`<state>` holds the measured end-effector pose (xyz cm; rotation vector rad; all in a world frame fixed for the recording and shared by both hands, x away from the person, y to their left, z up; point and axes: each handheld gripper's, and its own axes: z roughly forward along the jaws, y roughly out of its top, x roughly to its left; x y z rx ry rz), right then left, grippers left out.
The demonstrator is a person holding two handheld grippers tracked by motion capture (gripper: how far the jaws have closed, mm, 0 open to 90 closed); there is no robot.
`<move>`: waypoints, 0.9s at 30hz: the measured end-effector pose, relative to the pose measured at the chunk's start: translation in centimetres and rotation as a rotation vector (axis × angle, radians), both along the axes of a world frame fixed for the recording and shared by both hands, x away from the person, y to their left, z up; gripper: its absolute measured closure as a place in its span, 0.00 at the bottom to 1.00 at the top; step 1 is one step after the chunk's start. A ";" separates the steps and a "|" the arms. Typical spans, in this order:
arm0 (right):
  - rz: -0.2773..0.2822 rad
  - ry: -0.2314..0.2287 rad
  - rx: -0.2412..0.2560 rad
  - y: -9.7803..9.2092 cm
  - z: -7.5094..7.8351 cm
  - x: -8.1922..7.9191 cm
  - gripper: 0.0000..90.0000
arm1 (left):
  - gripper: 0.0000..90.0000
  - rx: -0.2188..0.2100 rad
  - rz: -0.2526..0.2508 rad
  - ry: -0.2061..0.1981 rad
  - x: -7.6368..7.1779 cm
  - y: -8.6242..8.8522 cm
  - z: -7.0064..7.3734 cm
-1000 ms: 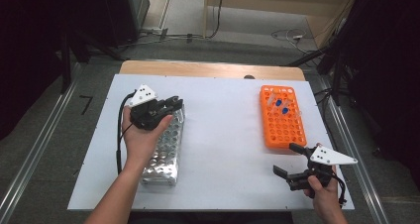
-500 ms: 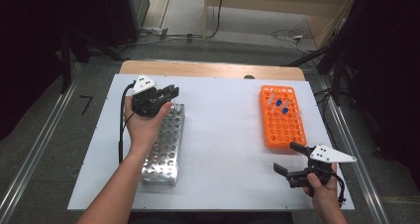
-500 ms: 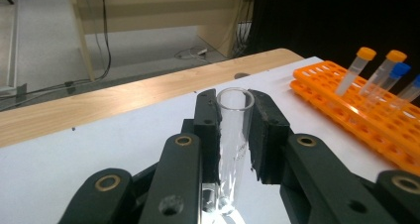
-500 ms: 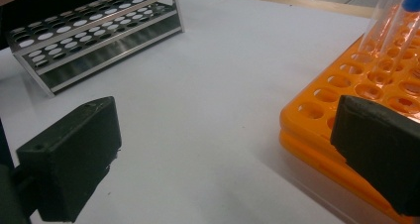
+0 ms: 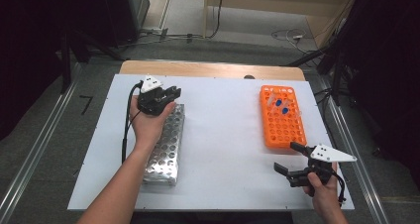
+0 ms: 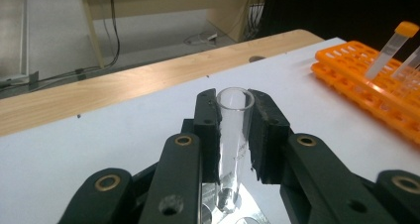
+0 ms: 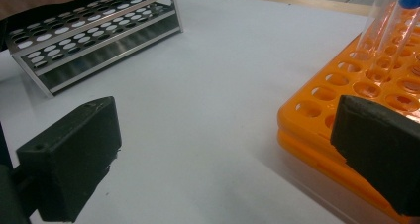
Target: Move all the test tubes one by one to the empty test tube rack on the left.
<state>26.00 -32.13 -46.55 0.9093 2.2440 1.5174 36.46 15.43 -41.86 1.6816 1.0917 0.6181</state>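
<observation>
Left claw (image 6: 235, 135) pinches a clear glass tube (image 6: 233, 135), upright over the far end of the perforated metal rack (image 5: 166, 144). Right claw (image 5: 289, 159) spread wide, near the orange plastic rack (image 5: 277, 130) (capped tubes inside) on the white desk (image 5: 223, 144).

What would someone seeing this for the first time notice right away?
Probably the bright orange rack at the table's right side, with a few capped tubes standing in its far end. Next, the left gripper shut on a clear glass tube above the far end of the metal rack. The right gripper hangs open near the orange rack's near end.
</observation>
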 end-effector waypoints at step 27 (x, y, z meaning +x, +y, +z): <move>-0.004 -0.002 0.013 -0.1 0.3 0.1 0.00 | 0.49 -0.033 0.001 0.128 0.0 0.3 -0.5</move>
